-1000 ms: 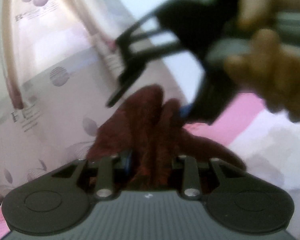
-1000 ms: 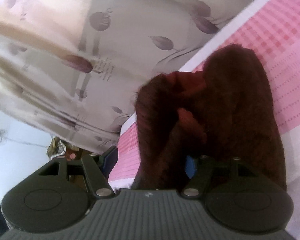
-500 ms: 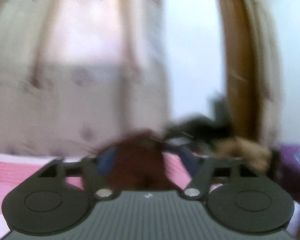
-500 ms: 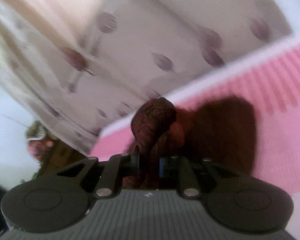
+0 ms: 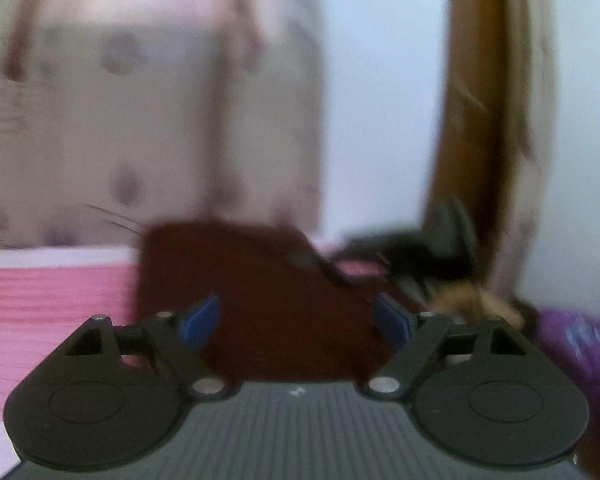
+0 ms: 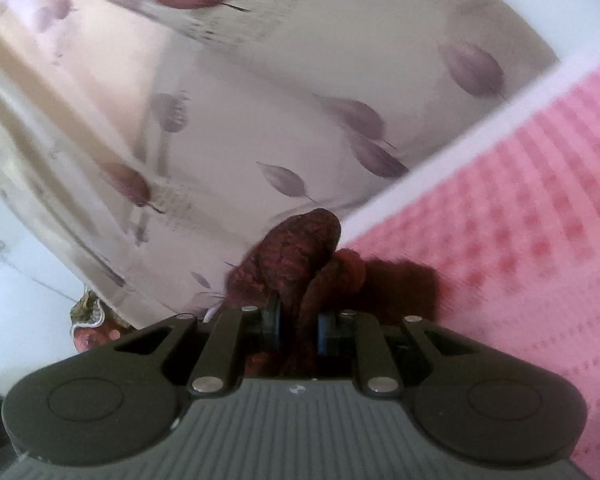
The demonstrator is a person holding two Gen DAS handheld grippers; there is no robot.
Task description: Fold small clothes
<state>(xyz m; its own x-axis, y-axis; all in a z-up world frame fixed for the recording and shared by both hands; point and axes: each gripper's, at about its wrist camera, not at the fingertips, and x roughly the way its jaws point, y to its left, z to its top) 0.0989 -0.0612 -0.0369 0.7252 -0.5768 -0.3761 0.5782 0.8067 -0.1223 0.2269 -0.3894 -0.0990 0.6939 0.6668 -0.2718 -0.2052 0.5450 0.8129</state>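
Observation:
A dark red knitted garment [image 5: 244,276] lies on the pink bedspread [image 5: 52,300], blurred in the left wrist view. My left gripper [image 5: 296,314] stands open, its blue pads [image 5: 200,318] wide apart on either side of the cloth and not pressing it. The right gripper [image 5: 324,266] comes in from the right, held by a hand [image 5: 472,300], and bites the garment's right edge. In the right wrist view my right gripper [image 6: 298,322] is shut on a bunched fold of the garment [image 6: 300,240], which bulges up beyond the pads.
A pale curtain [image 6: 260,100] with purple leaf prints hangs behind the bed. The checked pink bedspread [image 6: 500,220] with a white border spreads to the right. A brown door frame [image 5: 472,100] and a purple item [image 5: 572,344] are at the right.
My left gripper let go of the garment, opened wide and rolled level. The right gripper shut on a fold of the cloth and came down toward the bed.

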